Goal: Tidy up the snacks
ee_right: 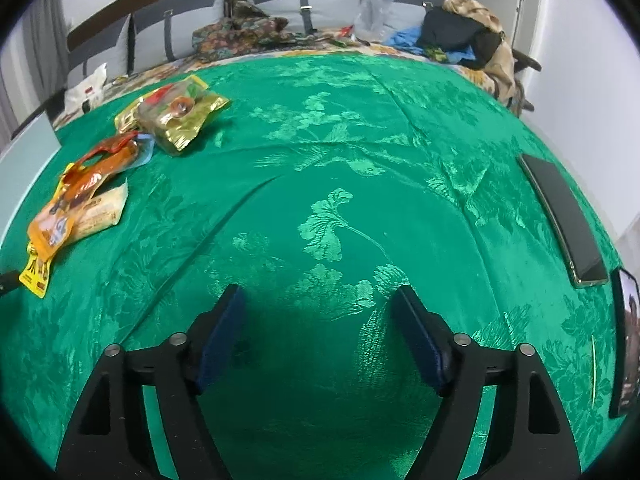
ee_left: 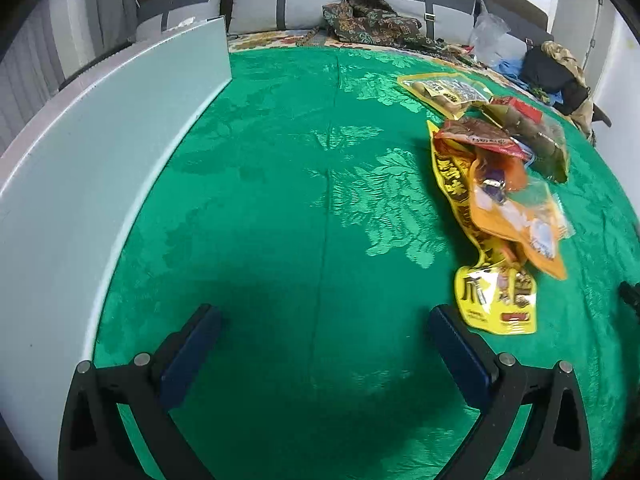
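Observation:
Several snack packets lie in a loose pile on the green cloth (ee_left: 280,200). In the left wrist view a yellow packet (ee_left: 496,300) lies nearest, an orange packet (ee_left: 516,216) lies on it, a red-brown packet (ee_left: 480,136) and a clear packet (ee_left: 536,136) sit behind, and a yellow packet (ee_left: 444,88) is farthest. My left gripper (ee_left: 324,316) is open and empty, just left of the pile. In the right wrist view the same pile sits far left: the orange packet (ee_right: 56,224), a gold packet (ee_right: 180,116). My right gripper (ee_right: 318,296) is open and empty over bare cloth.
A pale flat board (ee_left: 100,152) stands along the left edge. Two dark phones (ee_right: 564,216) (ee_right: 626,344) lie at the right edge of the cloth. Cushions, patterned fabric (ee_left: 368,20), a plastic bag and clothes (ee_right: 468,36) lie at the back.

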Tool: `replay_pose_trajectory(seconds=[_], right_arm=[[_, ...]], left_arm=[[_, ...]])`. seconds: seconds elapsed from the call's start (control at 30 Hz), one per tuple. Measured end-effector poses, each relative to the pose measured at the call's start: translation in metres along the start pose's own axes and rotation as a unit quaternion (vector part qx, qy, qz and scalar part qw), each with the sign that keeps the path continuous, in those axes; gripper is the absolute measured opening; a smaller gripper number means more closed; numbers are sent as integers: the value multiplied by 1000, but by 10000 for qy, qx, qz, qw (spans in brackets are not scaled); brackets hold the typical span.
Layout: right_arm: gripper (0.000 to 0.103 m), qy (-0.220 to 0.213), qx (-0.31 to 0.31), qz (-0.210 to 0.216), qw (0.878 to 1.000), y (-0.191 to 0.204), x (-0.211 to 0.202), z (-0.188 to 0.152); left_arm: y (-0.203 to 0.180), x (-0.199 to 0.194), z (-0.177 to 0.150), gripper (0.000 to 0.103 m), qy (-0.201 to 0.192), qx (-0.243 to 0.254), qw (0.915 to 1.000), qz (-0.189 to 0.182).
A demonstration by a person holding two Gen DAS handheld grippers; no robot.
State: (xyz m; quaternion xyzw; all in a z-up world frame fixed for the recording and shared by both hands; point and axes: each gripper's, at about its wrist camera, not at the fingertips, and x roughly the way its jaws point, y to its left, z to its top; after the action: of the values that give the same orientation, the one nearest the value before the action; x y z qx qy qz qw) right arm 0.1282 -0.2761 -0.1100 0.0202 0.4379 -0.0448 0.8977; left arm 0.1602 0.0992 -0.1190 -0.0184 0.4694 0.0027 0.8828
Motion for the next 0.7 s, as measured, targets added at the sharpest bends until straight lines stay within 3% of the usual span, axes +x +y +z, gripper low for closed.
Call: replay_pose_trajectory(seconds=[0.17,0.7], right_arm=[[81,4,8,-4,10000,0,1,-1],[82,6,5,1,10000,-1,1,-1]], left_arm=[[-5,-1,-5,103,-168,109,9998,65],[-4,-1,-5,103,-164,69,9998,72]])
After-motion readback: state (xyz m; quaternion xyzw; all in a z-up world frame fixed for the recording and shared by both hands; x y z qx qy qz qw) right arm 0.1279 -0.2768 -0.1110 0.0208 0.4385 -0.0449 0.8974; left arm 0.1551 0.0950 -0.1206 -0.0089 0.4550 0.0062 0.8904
